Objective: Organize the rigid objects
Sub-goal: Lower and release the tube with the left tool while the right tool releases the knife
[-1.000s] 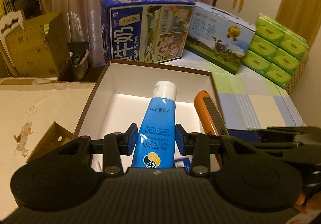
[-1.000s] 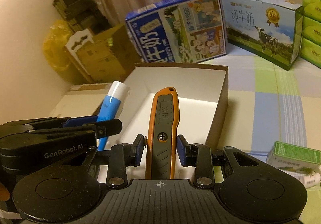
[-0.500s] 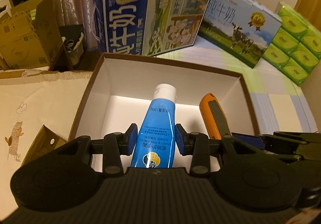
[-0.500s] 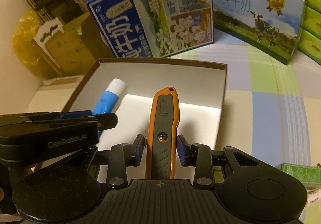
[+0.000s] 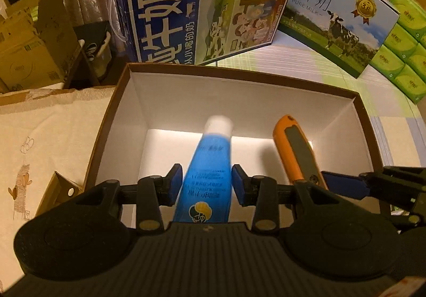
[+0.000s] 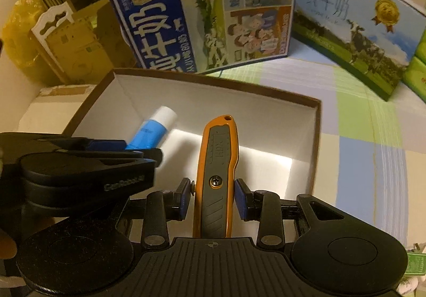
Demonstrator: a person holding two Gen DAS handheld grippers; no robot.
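Observation:
A blue tube with a white cap (image 5: 210, 164) sits between the pads of my left gripper (image 5: 206, 185), which is shut on it. The tube tilts down over the white inside of an open brown-rimmed box (image 5: 239, 76), and its cap end is blurred. My right gripper (image 6: 214, 190) is shut on an orange and grey utility knife (image 6: 217, 164), which is also held over the box (image 6: 213, 81). The two grippers are side by side: the knife (image 5: 295, 148) shows to the right in the left wrist view, and the tube (image 6: 151, 132) to the left in the right wrist view.
A tall blue milk carton (image 5: 186, 4) stands just behind the box, with a pale-blue milk case (image 5: 332, 12) and green tissue packs (image 5: 404, 38) further right. Cardboard boxes (image 5: 26, 52) are stacked at the left. A small green box (image 6: 415, 262) lies on the checked cloth at the right.
Both grippers moved forward and down over the box with their objects still held. The box and the milk carton now look larger and closer. The tube's cap end has become blurred.

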